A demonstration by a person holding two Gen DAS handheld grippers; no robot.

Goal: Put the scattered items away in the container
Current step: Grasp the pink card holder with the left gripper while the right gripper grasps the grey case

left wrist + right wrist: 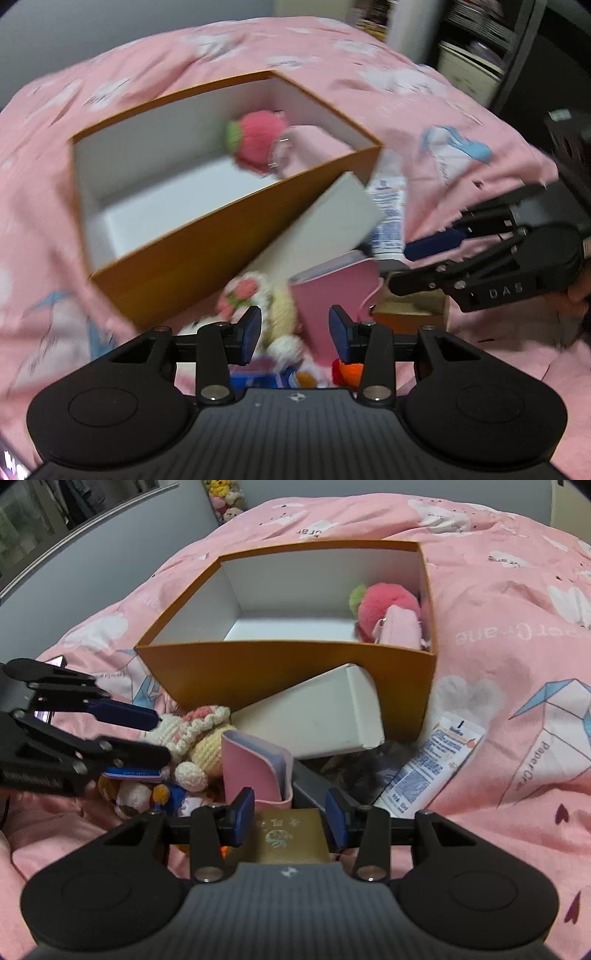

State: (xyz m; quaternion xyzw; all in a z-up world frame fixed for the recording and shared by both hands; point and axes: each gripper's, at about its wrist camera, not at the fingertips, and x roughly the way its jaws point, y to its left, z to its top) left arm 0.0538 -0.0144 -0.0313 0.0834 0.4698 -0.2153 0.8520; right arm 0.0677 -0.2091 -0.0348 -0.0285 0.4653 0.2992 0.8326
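Scattered items [207, 746] lie heaped just beyond both parted, empty claws [290, 818] [295, 330].

Pink bedspread [498, 572], grey wall [110, 565], shelves [476, 40] w/ books.

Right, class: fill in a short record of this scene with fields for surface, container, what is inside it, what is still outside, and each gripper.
surface: pink bedspread
container: orange box, open top
inside: pink plush strawberry
outside: white carton leaning on the box, crocheted doll, pink case, tube, gold box
left gripper: open, over the doll
right gripper: open, gold box between its jaws
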